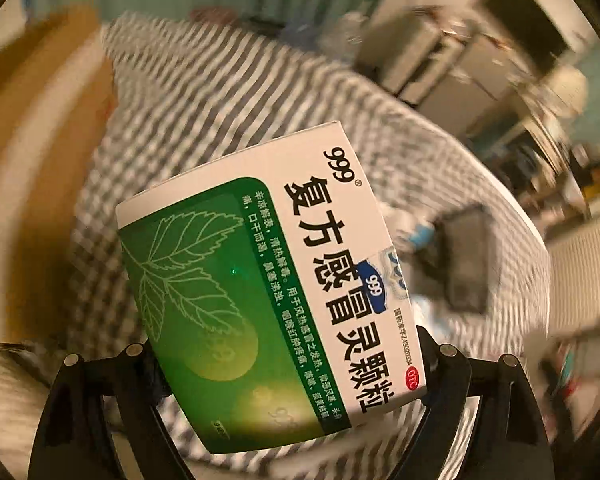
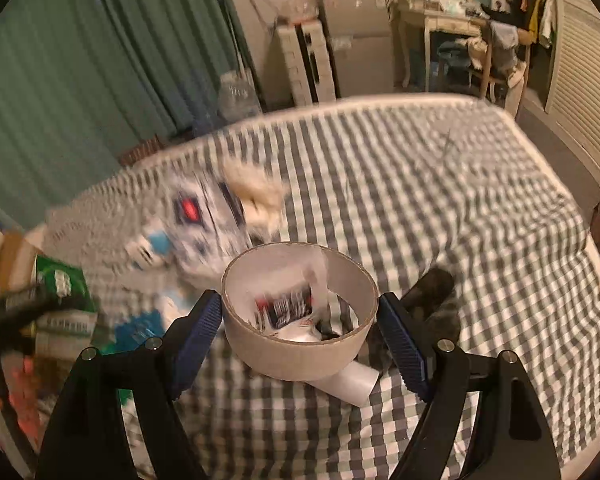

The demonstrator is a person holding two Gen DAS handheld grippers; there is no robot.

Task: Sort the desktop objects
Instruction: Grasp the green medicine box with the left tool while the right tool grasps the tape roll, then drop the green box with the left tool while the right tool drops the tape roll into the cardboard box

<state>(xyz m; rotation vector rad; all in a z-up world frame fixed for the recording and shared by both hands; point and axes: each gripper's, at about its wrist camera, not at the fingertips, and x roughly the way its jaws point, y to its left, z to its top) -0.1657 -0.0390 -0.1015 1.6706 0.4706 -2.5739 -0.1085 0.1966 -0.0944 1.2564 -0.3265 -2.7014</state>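
Note:
My left gripper [image 1: 288, 356] is shut on a green and white medicine box [image 1: 268, 280] and holds it tilted above the checked cloth [image 1: 204, 120]. The box hides the fingertips. My right gripper [image 2: 300, 320] is shut on a wide roll of tape [image 2: 300, 328], its blue pads [image 2: 400, 340] pressing both sides, held above the checked cloth [image 2: 440, 200]. The same green box and the left gripper show blurred at the left edge of the right wrist view [image 2: 56, 292].
A cardboard box [image 1: 40, 140] stands at the left. A dark flat object [image 1: 464, 256] lies on the cloth. Blurred packets [image 2: 188, 220], a white tube [image 2: 352, 384] and a dark object [image 2: 432, 292] lie on the cloth. Furniture stands behind the table.

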